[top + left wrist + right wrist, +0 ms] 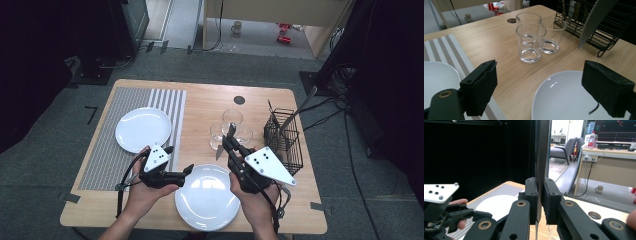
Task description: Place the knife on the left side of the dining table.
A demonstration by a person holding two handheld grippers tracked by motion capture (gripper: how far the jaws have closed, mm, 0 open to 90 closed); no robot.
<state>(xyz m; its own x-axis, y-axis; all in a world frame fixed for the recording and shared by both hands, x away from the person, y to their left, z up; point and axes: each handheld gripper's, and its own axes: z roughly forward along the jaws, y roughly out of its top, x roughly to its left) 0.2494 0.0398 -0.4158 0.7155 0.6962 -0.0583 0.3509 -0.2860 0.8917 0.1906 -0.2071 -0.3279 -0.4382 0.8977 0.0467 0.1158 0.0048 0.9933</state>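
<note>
My right gripper (231,144) is shut on a knife (220,151), held above the table beside the glasses, blade angled down to the left. In the right gripper view the pads (532,200) clamp the dark knife (541,157), which rises straight up from my gripper (540,195). The serrated blade (594,20) crosses the upper right of the left gripper view. My left gripper (179,159) stands open between the two white plates, nothing between its pads (481,87). A white plate (207,197) lies at the front edge, below both grippers.
A second white plate (143,129) rests on a striped placemat (107,150) at the left. Three clear glasses (531,42) stand mid-table. A black wire rack (284,140) with a utensil in it stands at the right.
</note>
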